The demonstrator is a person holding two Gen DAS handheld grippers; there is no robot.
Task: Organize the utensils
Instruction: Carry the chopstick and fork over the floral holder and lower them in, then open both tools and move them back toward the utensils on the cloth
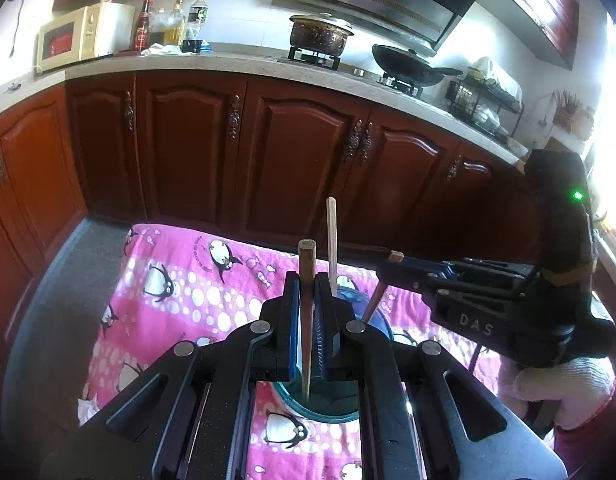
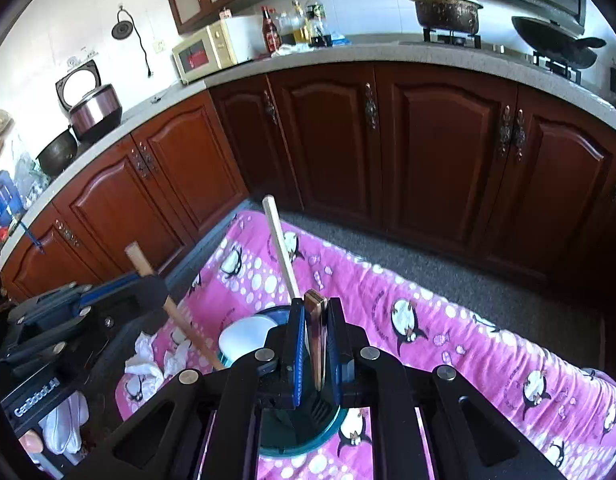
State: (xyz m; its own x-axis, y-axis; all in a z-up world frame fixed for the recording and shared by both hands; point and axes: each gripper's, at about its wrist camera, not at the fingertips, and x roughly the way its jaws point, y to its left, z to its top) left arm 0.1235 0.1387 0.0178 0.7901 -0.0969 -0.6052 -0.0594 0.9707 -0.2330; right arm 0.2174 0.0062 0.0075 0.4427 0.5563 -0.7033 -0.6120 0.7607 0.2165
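1. Left gripper (image 1: pixel 307 316) is clamped on a brown chopstick (image 1: pixel 307 264), tip lowered into the teal cup (image 1: pixel 328 412) at 6 o'clock in the left wrist view.
2. Right gripper (image 2: pixel 316 344) is clamped on a second dark chopstick (image 2: pixel 316 320) over the same cup; it enters the left wrist view from 3 o'clock.
3. A pale stick (image 1: pixel 331 240) already stands in the cup, toward 12 o'clock.
4. Judgement: nearly finished; both held sticks await release. On the pink penguin cloth (image 2: pixel 428 300) beyond, no loose utensils are visible.
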